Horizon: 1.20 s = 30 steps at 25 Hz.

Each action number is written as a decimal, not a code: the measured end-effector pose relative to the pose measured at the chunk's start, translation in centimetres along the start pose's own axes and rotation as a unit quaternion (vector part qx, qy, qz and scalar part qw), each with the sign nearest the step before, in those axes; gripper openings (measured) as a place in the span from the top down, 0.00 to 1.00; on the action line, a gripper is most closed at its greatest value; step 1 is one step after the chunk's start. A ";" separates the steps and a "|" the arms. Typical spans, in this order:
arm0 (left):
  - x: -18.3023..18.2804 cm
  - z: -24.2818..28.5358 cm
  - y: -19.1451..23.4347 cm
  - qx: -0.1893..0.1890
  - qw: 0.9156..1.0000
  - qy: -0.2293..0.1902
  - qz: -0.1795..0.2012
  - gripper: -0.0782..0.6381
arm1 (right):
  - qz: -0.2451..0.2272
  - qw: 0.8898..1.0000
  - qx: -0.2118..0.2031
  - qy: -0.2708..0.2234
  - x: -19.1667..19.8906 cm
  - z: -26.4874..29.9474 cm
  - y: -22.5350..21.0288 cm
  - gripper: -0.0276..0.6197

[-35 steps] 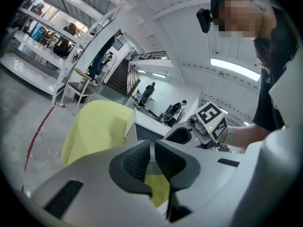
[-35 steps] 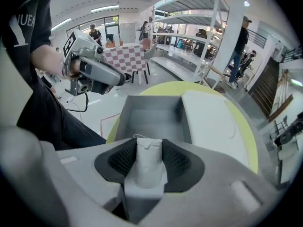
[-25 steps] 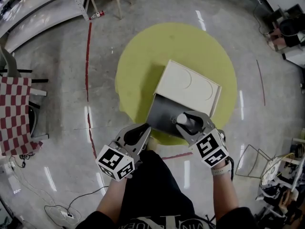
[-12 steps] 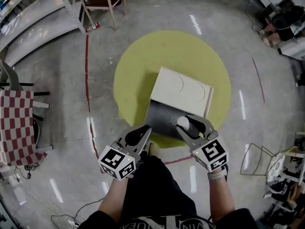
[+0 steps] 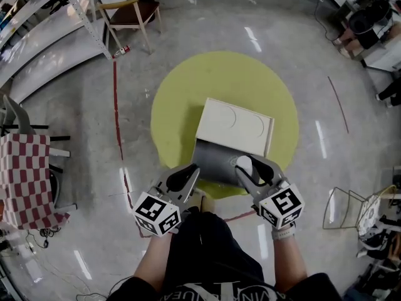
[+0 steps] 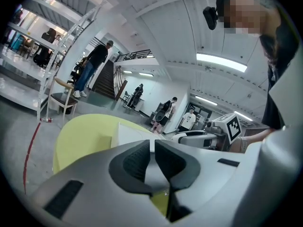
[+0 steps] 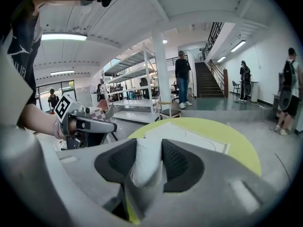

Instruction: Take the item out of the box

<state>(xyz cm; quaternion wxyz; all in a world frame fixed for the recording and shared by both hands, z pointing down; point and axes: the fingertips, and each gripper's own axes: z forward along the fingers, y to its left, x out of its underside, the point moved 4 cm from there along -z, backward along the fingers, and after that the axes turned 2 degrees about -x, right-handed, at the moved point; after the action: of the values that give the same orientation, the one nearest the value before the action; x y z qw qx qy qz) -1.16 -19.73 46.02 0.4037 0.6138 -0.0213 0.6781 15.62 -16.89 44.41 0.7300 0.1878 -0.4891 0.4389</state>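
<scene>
A cream box [image 5: 235,126] lies on the round yellow table [image 5: 188,86], its dark grey flap [image 5: 213,160] open toward me. My right gripper [image 5: 245,163] hovers over the flap's near right corner and is shut on a small white item [image 5: 242,162]. In the right gripper view the white item [image 7: 147,167] is pinched upright between the black pads, with the box [image 7: 189,135] beyond. My left gripper [image 5: 190,173] hangs at the table's near edge, left of the flap, jaws together and holding nothing. The box [image 6: 130,134] shows past it in the left gripper view.
A wooden chair [image 5: 133,11] and metal shelving [image 5: 44,17] stand at the far left. A checkered seat [image 5: 25,174] is at the left and a wire frame [image 5: 351,212] at the right. Several people [image 7: 182,79] stand in the background near stairs.
The head view has drifted, so table and box sit higher in frame. Both grippers stay by the box's near edge, and the right one keeps its hold on the white item.
</scene>
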 end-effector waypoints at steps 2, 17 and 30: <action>-0.4 0.1 -0.2 0.003 1.000 -0.003 0.005 0.85 | 0.003 1.000 0.000 -0.015 -0.4 -0.3 0.1 0.71; -3.8 -0.3 -1.9 0.015 0.999 -0.025 0.037 0.84 | -0.001 0.997 0.031 -0.072 -3.2 -3.4 0.3 0.71; -7.4 0.2 -2.5 0.027 0.996 -0.051 0.063 0.84 | 0.005 0.991 0.051 -0.120 -6.2 -4.1 -0.4 0.71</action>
<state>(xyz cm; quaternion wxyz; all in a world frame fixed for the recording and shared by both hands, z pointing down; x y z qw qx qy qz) -0.15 -22.01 38.62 0.3421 0.6554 -0.0622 0.6705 17.36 -17.08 37.16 0.6532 0.2741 -0.5510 0.4412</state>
